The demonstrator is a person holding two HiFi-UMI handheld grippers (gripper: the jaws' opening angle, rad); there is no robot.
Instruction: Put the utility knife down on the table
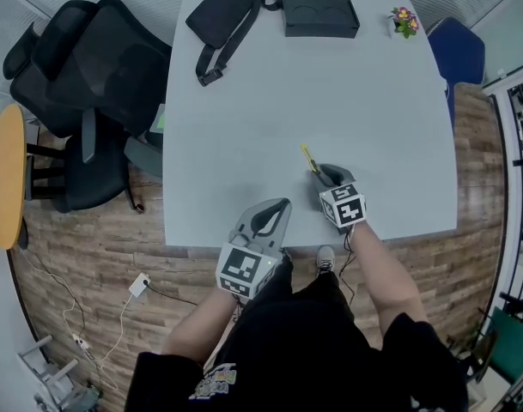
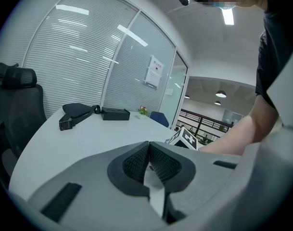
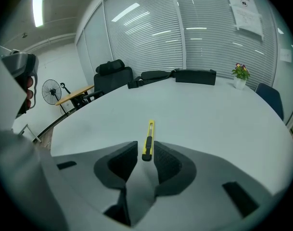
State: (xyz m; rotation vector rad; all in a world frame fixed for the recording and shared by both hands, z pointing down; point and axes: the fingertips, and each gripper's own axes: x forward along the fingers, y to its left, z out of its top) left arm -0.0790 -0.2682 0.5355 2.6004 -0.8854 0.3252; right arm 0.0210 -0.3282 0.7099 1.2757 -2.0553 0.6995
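Observation:
A yellow utility knife [image 3: 147, 138] with a black slider lies on the pale grey table [image 1: 244, 136], pointing away from me. Its rear end sits between the fingertips of my right gripper [image 3: 146, 148], whose jaws stand slightly apart with a gap on the knife's left side. In the head view the knife [image 1: 309, 158] sticks out ahead of the right gripper [image 1: 323, 172] near the table's front right. My left gripper [image 1: 282, 202] hovers at the table's front edge. Its pads meet with nothing between them [image 2: 148, 146].
At the far edge lie a black strap bag [image 1: 227, 15], a black box [image 1: 321, 17] and a small flower pot [image 1: 404, 20]. Black office chairs [image 1: 89, 67] stand to the left, and a blue chair [image 1: 457, 50] at the far right.

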